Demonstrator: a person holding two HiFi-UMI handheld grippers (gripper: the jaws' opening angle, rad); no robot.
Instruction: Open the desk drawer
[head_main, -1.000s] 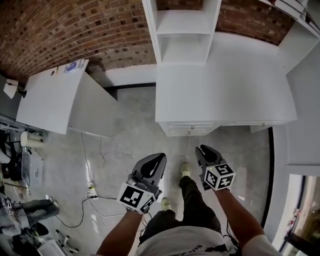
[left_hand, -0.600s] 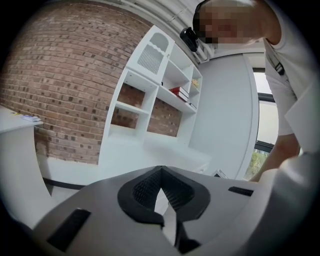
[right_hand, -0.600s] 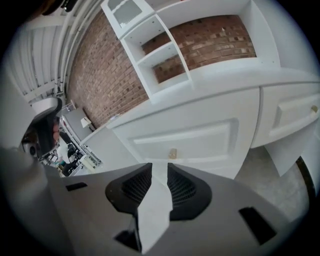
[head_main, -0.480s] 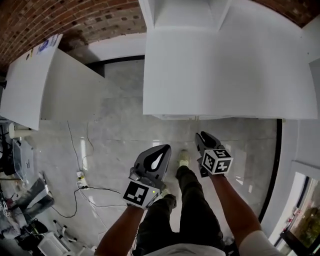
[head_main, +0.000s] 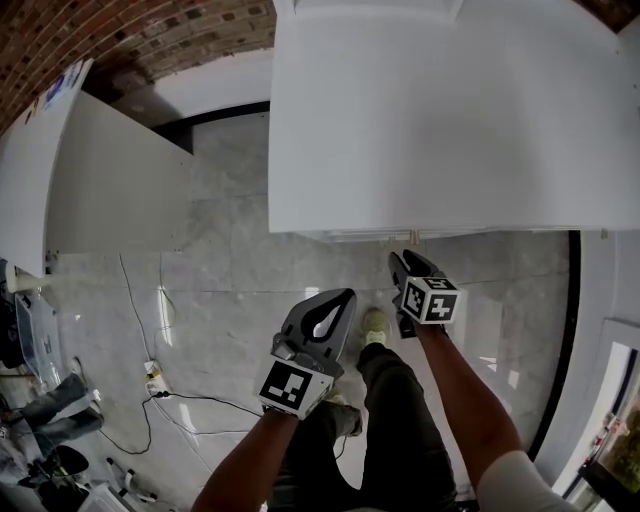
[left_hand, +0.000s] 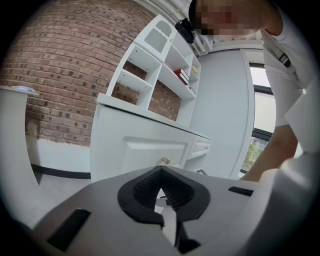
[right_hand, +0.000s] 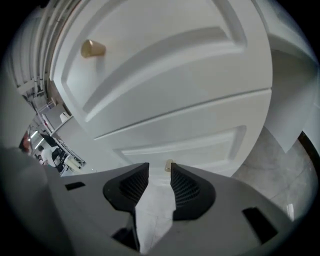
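Note:
The white desk fills the top of the head view; only a thin strip of its drawer fronts shows under the front edge. My right gripper points down at the drawers. In the right gripper view its jaws are opening, nothing is between the pads, and a small brass knob of a lower drawer sits just past the fingertips. Another brass knob is on the drawer above. My left gripper hangs lower left, shut and empty, and faces a drawer knob from a distance.
A second white table stands at the left, with cables on the grey floor below it. The person's legs and shoes are between the grippers. White shelves rise on the desk against a brick wall.
Both grippers have dropped lower and come closer to the desk's front edge. The head has leaned in, so the desk top now fills more of the view.

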